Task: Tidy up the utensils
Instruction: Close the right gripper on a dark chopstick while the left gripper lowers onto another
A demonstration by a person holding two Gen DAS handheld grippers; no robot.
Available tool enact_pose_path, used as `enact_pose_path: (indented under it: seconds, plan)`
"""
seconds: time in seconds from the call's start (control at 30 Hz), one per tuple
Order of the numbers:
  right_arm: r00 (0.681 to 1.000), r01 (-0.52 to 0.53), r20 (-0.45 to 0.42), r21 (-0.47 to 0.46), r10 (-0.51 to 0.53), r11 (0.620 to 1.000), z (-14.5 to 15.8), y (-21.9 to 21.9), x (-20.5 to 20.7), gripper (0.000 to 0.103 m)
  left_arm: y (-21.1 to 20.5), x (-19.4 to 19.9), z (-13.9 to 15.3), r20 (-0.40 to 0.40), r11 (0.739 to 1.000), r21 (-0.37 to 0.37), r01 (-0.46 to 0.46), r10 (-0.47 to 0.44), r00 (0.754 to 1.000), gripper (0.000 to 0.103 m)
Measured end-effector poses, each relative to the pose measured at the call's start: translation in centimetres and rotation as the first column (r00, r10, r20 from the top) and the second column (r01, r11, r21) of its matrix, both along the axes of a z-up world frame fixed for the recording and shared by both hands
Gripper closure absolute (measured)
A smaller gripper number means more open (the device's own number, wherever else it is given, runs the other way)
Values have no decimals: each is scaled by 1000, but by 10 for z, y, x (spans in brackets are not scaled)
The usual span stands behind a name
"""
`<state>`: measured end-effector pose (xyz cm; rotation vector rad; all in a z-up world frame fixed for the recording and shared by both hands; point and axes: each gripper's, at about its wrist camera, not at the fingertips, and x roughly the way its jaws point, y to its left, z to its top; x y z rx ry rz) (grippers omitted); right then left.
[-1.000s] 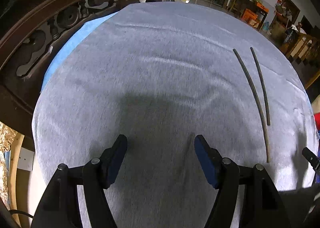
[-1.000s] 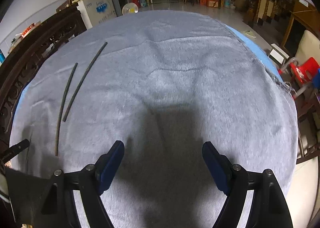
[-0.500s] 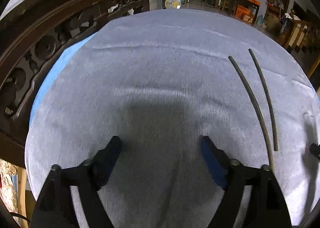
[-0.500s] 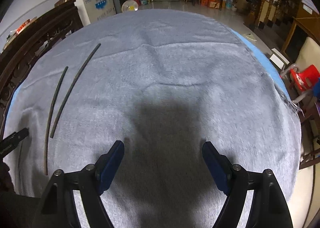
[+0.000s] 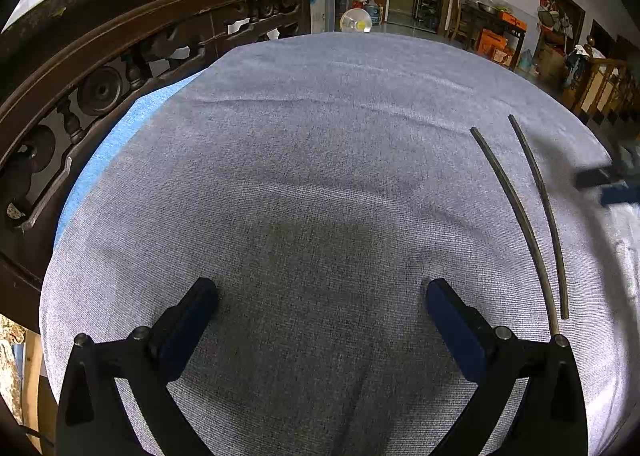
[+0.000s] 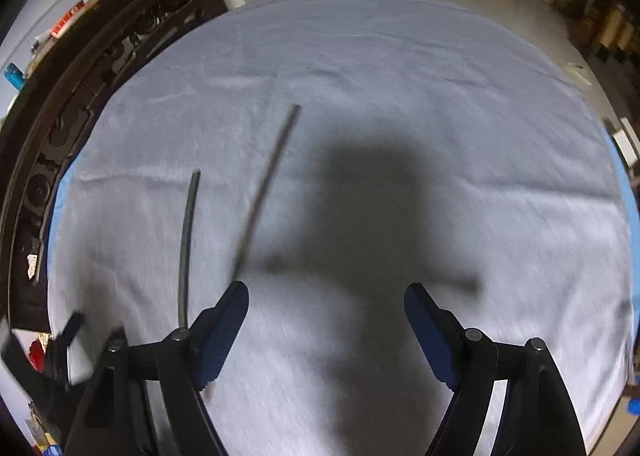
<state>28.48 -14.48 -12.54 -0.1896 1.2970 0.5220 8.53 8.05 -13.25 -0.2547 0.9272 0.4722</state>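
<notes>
Two thin dark chopsticks lie side by side on the grey cloth. In the left wrist view the longer chopstick (image 5: 516,219) and the shorter chopstick (image 5: 542,207) lie to the right of my open, empty left gripper (image 5: 320,308). In the blurred right wrist view one chopstick (image 6: 266,191) runs toward the left finger (image 6: 224,328) of my open, empty right gripper (image 6: 326,308), and the other chopstick (image 6: 186,244) lies further left. The right gripper shows blurred at the right edge of the left wrist view (image 5: 608,183).
The grey cloth (image 5: 320,159) covers a round table over a blue underlayer (image 5: 120,135). A carved dark wooden chair back (image 5: 100,55) stands along the table's left side. Furniture and clutter fill the room beyond the far edge.
The right gripper has swung left toward the chopsticks, which now sit near its left finger. The left gripper has opened wider and shifted slightly; the chopsticks have not moved on the cloth.
</notes>
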Motion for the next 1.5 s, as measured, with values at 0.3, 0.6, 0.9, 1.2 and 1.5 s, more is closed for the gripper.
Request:
enact_pose_path:
  seconds: [0.3,0.6,0.9,1.2,1.5]
  plan:
    - [999,-40,-5,-108,40,993,-12,55,21,44,-1,0,0,0,1000,1,-2,2,1000,0]
    - [985,-170,-64,-251,159,953,-9,55,5,96,2,8,1,-37,1000,-10,24,-24,999,0]
    - [985,-154,-113,-241,130,958,-4,2,-13,96,6,95,36,-193,954,-221,202,-246,950,0]
    - [989,-85,-131,-127,68,988,6,-34,-29,96,-12,183,43,-335,905,-402,137,-285,898,7]
    - [990,-63,-133,-68,53,996,5,-72,-36,96,-34,206,15,-488,905,-420,64,-285,825,62]
